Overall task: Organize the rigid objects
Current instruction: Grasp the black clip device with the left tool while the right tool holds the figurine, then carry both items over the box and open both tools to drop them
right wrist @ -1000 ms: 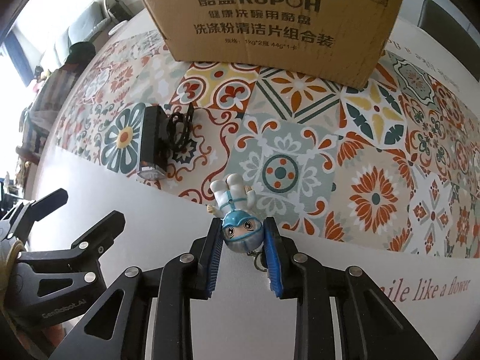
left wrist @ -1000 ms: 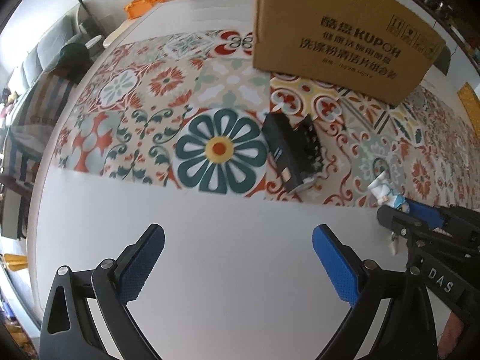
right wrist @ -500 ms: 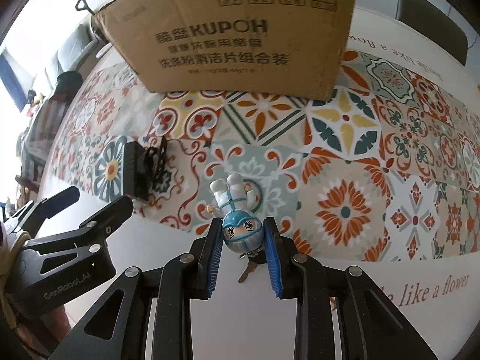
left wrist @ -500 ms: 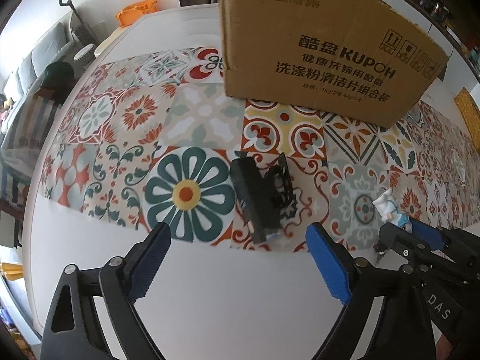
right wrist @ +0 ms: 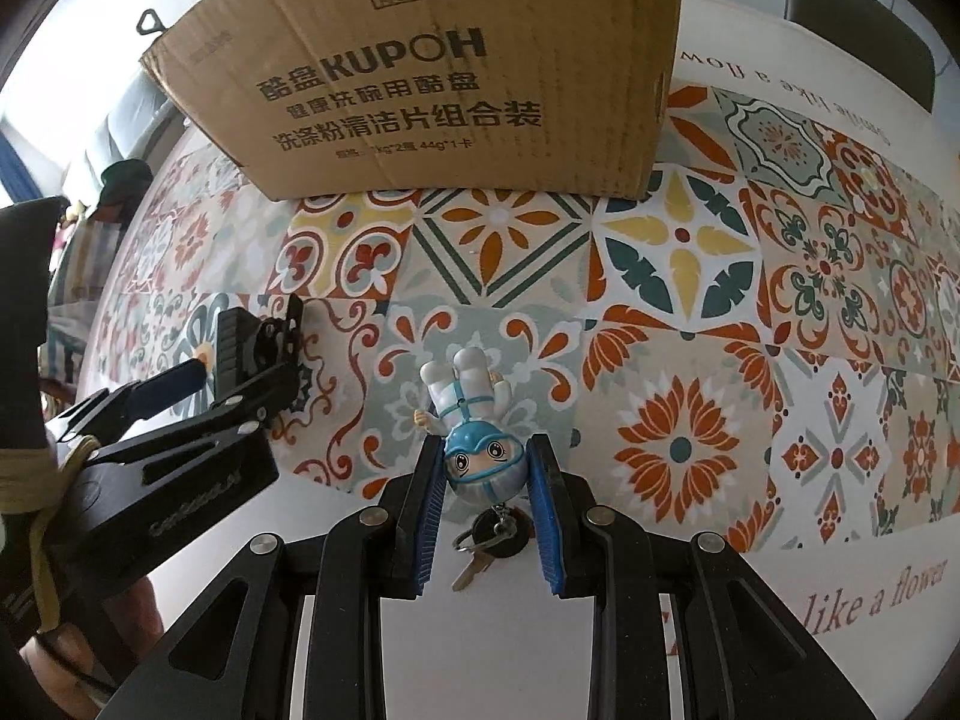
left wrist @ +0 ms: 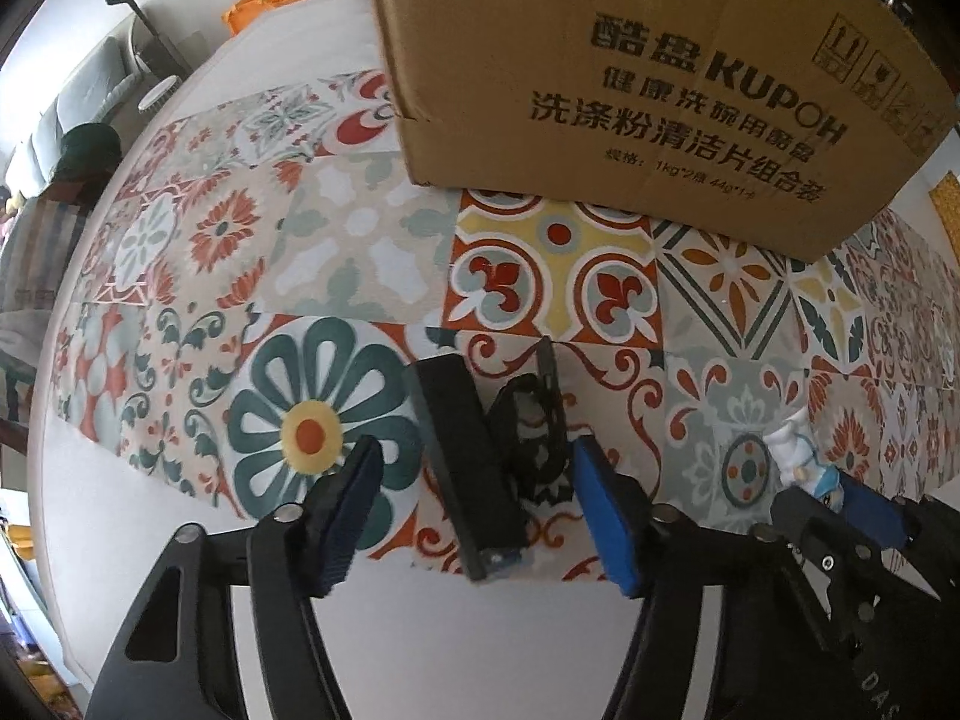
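Observation:
A black rectangular device with a coiled black strap point(left wrist: 474, 450) lies on the patterned cloth; it also shows in the right wrist view point(right wrist: 249, 348). My left gripper point(left wrist: 480, 510) is open, its blue pads on either side of the device without touching. My right gripper point(right wrist: 486, 492) is shut on the head of a small white-and-blue astronaut figurine point(right wrist: 477, 438), held above the table, with a key ring and key point(right wrist: 489, 540) hanging from it. The figurine also shows in the left wrist view point(left wrist: 801, 462). A brown cardboard box point(left wrist: 648, 84) stands behind.
The cardboard box point(right wrist: 432, 72) stands on the colourful tiled tablecloth point(right wrist: 690, 312) at the back. The white table point(left wrist: 420, 630) edge lies near me. A sofa and an orange item point(left wrist: 264, 3) are beyond the table's far left.
My left gripper moved forward onto the cloth until its open pads straddle the black device. My right gripper carried the figurine forward toward the box, still shut on it.

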Available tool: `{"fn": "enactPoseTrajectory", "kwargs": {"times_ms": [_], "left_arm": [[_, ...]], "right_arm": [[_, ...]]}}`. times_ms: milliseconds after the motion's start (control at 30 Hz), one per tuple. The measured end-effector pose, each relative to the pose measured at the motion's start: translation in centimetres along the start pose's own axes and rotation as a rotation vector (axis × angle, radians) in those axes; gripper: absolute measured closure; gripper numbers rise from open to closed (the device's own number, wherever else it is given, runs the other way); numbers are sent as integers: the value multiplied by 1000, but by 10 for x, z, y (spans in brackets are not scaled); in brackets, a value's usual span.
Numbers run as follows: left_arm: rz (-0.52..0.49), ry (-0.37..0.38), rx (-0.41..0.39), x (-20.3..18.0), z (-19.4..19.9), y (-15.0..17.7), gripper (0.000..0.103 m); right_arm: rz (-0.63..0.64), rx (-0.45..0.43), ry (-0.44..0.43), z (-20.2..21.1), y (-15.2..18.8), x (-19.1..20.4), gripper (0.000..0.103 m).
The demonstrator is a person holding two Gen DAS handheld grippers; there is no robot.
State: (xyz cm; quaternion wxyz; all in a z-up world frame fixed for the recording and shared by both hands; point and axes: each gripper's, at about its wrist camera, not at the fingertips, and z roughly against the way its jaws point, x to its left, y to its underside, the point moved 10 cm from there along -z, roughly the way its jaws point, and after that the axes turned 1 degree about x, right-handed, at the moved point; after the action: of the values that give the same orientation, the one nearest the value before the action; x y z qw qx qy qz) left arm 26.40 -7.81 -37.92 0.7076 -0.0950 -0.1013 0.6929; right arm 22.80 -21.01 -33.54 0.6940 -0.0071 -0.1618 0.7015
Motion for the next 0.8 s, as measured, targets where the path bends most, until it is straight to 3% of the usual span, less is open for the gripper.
{"fn": "enactPoseTrajectory", "kwargs": {"times_ms": [233,400,533,800], "left_arm": [[-13,7,-20,-6,-5,-8,57],[-39,41,-18,-11,-4,-9,61],[-13,126,-5,-6,-1,-6,62],[-22,143,-55,2,26,4,62]], "right_arm": [[-9,10,-7,-6,1,-2,75],[-18,6,-15,-6,0,1,75],[-20,-3,-25,-2,0,5,75],[-11,-28,-35,11,0,15,75]]}}
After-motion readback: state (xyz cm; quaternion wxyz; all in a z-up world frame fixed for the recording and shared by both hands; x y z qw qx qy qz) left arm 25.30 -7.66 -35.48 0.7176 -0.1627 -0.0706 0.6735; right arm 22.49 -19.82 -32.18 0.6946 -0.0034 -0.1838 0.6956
